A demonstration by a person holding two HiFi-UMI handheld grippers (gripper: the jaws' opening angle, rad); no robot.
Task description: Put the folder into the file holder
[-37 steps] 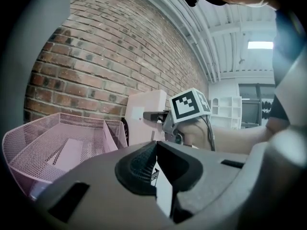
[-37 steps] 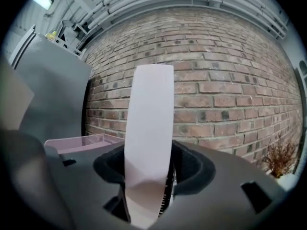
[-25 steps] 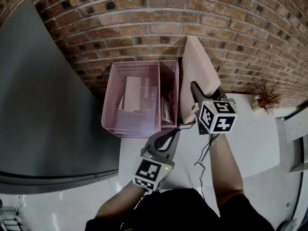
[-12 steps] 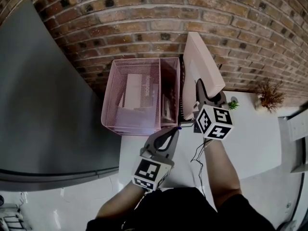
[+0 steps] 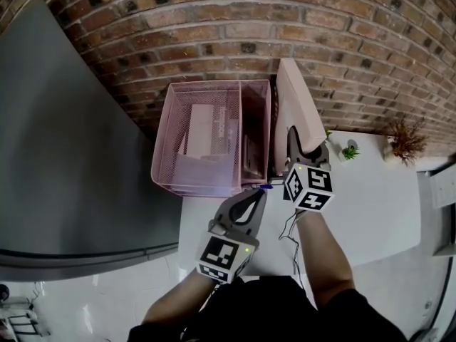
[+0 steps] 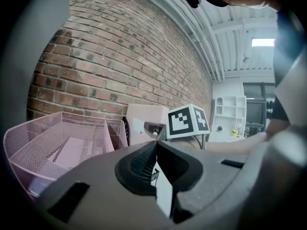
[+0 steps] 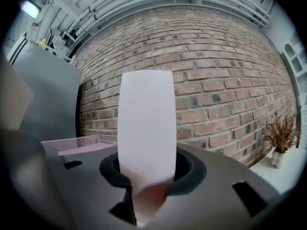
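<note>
At the rear edge of the tabletop (image 5: pixel 370 205), the folder (image 5: pixel 296 109) stands upright on its long edge, leaning slightly towards the brick wall (image 5: pixel 214 34). It is just outside the right-hand wall of the file holder (image 5: pixel 203 180). I cannot tell whether folder and mesh touch. No part of the folder is inside any compartment yet.

I hold the folder with the right gripper (image 5: pixel 303 148). Its jaws have just been closing and now pinch the near edge of the folder, which fills the gap between the pads in the right gripper view. I judge the vertical hold to be deliberate: an upright folder can drop straight into a slot, whereas a flat one would catch on the rim.

The file holder sits at the rear left corner of the tabletop, backed against the wall. Its wide left compartment already contains papers, and narrower slots lie on the side nearest the folder.

The left gripper (image 5: pixel 258 197) is fully closed on nothing and sits close to the holder's front right corner. From there, I judge, it can brace the holder.

Next requirement: lift the folder over the rim, shift left, then lower.
</note>
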